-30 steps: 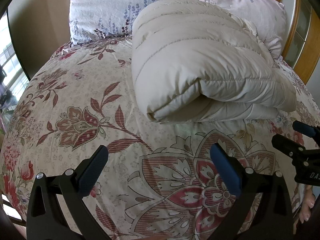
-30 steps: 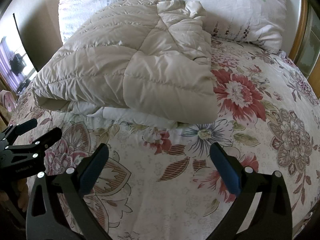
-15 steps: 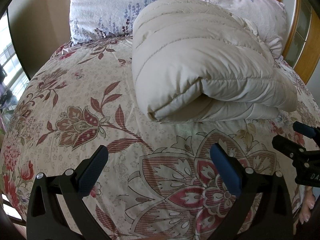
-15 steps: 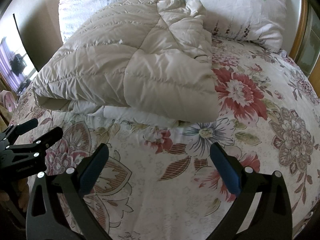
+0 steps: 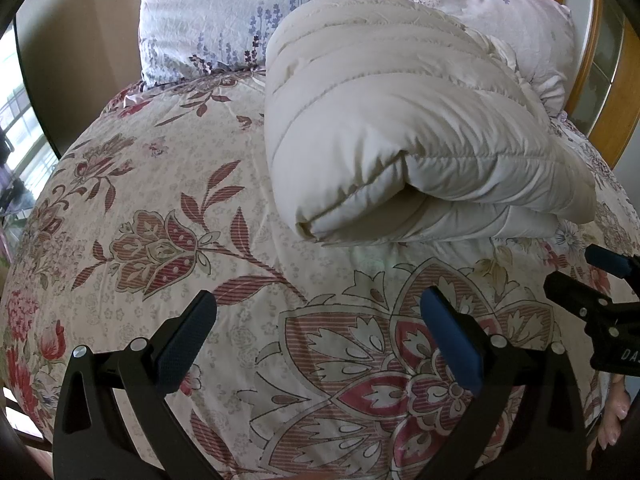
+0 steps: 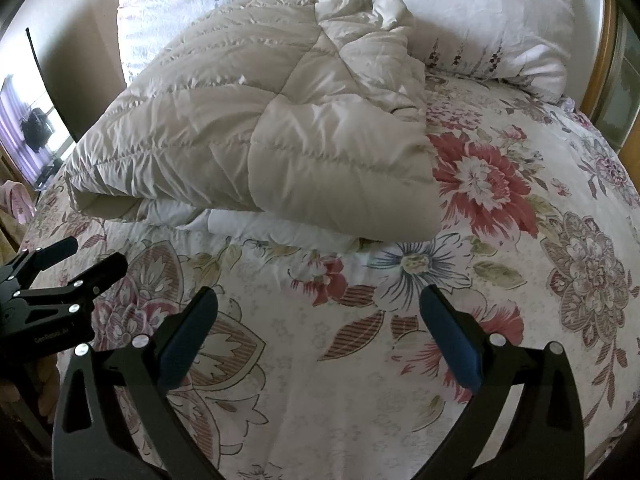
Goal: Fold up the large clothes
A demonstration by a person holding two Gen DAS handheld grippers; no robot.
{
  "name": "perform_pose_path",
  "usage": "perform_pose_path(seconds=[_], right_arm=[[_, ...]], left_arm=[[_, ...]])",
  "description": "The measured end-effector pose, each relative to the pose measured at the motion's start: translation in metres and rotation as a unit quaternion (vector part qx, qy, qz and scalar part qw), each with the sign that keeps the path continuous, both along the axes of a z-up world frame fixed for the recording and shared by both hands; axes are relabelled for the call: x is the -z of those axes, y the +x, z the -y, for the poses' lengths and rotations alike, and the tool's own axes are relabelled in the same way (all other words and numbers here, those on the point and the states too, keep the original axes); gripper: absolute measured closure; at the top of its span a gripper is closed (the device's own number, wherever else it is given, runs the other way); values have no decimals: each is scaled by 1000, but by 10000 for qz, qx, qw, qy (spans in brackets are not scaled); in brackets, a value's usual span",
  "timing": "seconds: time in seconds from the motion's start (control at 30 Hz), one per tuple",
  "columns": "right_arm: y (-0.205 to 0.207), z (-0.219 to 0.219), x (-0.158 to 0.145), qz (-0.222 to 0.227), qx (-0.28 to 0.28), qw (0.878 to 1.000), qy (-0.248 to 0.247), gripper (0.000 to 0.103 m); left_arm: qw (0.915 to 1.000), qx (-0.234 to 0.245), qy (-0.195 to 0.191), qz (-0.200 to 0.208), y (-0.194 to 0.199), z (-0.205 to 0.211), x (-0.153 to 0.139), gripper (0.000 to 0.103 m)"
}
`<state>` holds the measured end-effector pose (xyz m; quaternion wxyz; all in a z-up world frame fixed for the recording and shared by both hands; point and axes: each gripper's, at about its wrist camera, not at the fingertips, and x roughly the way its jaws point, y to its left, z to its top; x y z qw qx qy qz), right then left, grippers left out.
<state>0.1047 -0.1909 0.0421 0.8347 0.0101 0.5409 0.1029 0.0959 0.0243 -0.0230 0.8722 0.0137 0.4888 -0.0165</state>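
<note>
A cream quilted puffer garment (image 5: pixel 400 136) lies folded into a thick bundle on the floral bedspread (image 5: pixel 160 248), its rolled edge facing me. It also shows in the right wrist view (image 6: pixel 260 140), with a white inner layer (image 6: pixel 272 228) showing under its front edge. My left gripper (image 5: pixel 318 320) is open and empty, above the bedspread short of the bundle. My right gripper (image 6: pixel 318 316) is open and empty, also short of the bundle. Each gripper shows in the other's view: the right gripper (image 5: pixel 592 280) at the right edge, the left gripper (image 6: pixel 80 260) at the left edge.
Two floral pillows (image 5: pixel 240 12) (image 6: pixel 460 12) lean at the head of the bed behind the garment. A wooden headboard (image 5: pixel 608 92) runs along the right. A window (image 5: pixel 20 148) and a dark panel (image 6: pixel 52 92) lie to the left of the bed.
Both grippers have barely shifted. The folded garment lies as before and both jaws stay open.
</note>
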Motion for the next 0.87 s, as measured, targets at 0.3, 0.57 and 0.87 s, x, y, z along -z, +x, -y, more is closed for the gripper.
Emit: perform_pose_path(seconds=[0.3,0.57,0.87], right_arm=[[-2,-3,1,-15,-12,10000,18,2],[0,-1,1,-16,-17,10000,19,2],[-1,-2,1,-17,-19,10000,21,2]], left_arm=[[10000,8,2,1,-1,1,2,1],[10000,15,15,2,-2,0,3,1],[10000,17,12,-49,1,-4,1,1]])
